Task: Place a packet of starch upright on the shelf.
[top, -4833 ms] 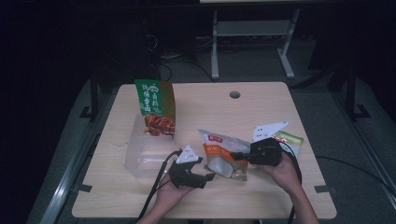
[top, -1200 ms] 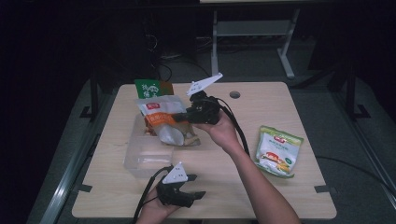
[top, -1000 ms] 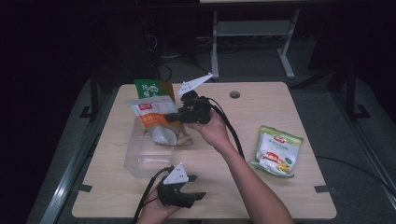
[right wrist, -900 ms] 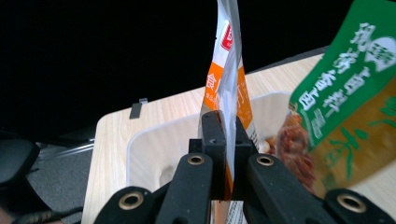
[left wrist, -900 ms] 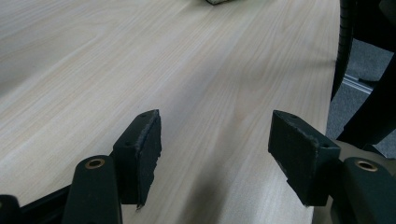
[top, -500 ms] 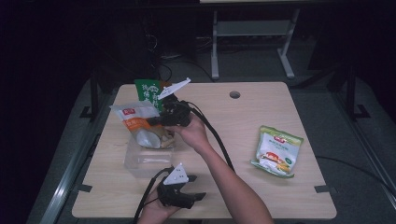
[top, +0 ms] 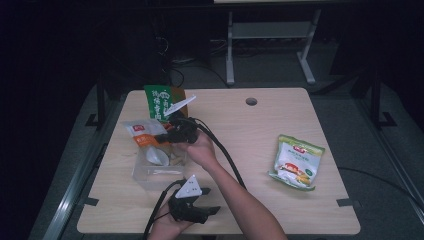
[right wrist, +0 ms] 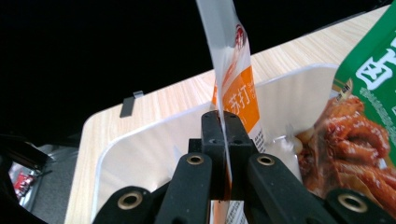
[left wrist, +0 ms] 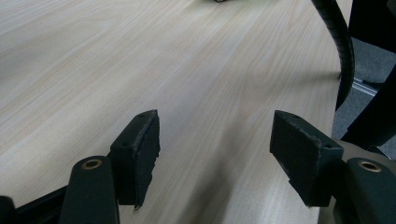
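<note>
My right gripper (top: pixel 164 136) is shut on an orange-and-white snack packet (top: pixel 142 134) and holds it over the clear plastic bin (top: pixel 145 176) on the table's left side. In the right gripper view the black jaws (right wrist: pixel 223 126) pinch the packet (right wrist: pixel 236 88) by its lower edge, with the bin's rim (right wrist: pixel 140 135) below. A green packet (top: pixel 159 101) printed with red food stands at the bin's far side, also seen as the green packet (right wrist: pixel 369 107). My left gripper (top: pixel 212 201) rests near the front edge, open, with only bare wood between its pads (left wrist: pixel 140 144).
A green-and-yellow snack packet (top: pixel 296 162) lies flat at the table's right. A round cable hole (top: pixel 251 101) sits near the far edge. The right gripper's black cable (top: pixel 225 155) trails across the middle, seen as a hose (left wrist: pixel 336 46) in the left gripper view.
My right gripper has carried the orange-and-white packet leftward and down, from beside the green packet to over the bin. The left gripper has stayed put.
</note>
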`<state>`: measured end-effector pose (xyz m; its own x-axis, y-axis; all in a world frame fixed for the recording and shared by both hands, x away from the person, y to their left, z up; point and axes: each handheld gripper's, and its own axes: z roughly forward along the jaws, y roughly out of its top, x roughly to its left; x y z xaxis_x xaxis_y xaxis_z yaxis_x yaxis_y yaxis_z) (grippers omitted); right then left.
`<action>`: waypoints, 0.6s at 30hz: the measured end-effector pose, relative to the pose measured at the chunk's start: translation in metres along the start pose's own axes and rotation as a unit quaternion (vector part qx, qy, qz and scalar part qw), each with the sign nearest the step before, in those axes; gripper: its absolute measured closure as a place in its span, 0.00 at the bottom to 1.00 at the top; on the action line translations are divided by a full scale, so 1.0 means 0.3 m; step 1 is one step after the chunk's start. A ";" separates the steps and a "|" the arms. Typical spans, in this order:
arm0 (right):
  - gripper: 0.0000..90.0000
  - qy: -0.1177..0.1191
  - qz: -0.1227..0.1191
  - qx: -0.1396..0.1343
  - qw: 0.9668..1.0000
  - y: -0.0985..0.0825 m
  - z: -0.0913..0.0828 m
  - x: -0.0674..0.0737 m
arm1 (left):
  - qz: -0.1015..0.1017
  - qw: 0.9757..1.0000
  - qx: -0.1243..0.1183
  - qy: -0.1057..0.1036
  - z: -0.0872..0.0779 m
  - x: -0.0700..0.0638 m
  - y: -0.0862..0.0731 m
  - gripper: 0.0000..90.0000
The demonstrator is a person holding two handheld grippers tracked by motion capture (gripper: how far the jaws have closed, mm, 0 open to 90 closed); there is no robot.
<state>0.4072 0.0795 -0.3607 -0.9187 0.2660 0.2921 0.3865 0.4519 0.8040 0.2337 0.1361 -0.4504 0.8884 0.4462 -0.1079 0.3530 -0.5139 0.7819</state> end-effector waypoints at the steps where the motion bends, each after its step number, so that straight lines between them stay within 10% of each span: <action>1: 0.99 -0.003 -0.004 0.003 1.000 -0.003 -0.001 0.001 | -0.002 1.000 0.001 0.000 0.001 -0.002 0.000 0.37; 18: 0.99 -0.023 -0.008 0.037 0.999 -0.048 -0.042 -0.040 | -0.016 1.000 -0.002 -0.002 0.002 -0.001 -0.001 0.36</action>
<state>0.4117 0.0592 -0.3693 -0.9205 0.2971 0.2538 0.3787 0.5179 0.7671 0.2335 0.1358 -0.4510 0.8781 0.4592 -0.1346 0.3792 -0.4962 0.7810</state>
